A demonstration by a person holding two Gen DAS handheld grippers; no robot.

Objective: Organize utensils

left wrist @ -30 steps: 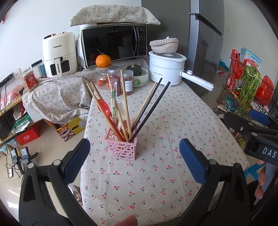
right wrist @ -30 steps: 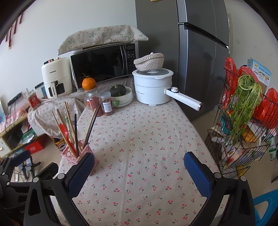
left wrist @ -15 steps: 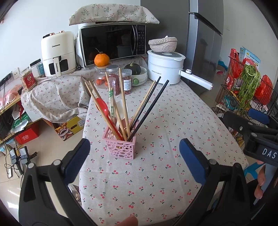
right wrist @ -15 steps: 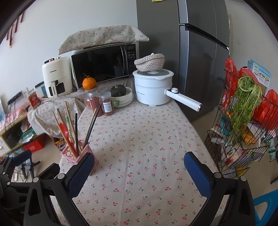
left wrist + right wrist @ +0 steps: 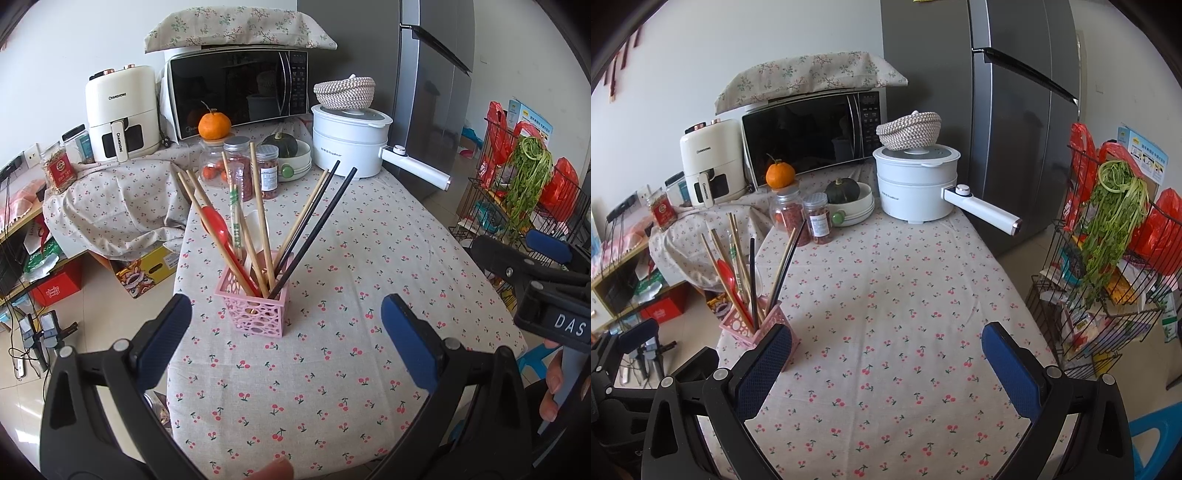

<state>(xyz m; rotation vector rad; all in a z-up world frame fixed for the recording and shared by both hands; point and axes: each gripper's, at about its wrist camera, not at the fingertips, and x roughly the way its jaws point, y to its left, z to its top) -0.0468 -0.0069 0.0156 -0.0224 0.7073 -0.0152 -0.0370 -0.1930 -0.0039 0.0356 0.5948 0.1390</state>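
A pink perforated holder (image 5: 255,310) stands on the cherry-print tablecloth (image 5: 332,369). It holds several wooden chopsticks (image 5: 260,218), two black chopsticks (image 5: 317,229), a red spoon (image 5: 218,229) and a white spoon (image 5: 255,225). My left gripper (image 5: 288,339) is open and empty, just in front of the holder. My right gripper (image 5: 886,363) is open and empty over the table; the holder (image 5: 753,328) sits by its left finger (image 5: 764,365). The right gripper also shows at the right edge of the left wrist view (image 5: 543,254).
At the table's far end stand a white electric pot (image 5: 916,184) with a long handle, spice jars (image 5: 820,218), a squash in a bowl (image 5: 849,195), an orange (image 5: 780,175), a microwave (image 5: 812,136) and an air fryer (image 5: 709,162). A fridge (image 5: 1008,110) and a wire rack (image 5: 1108,277) stand on the right.
Both grippers have drawn back and up a little; the holder looks slightly farther off. Both stay open and empty. Nothing on the table moved.
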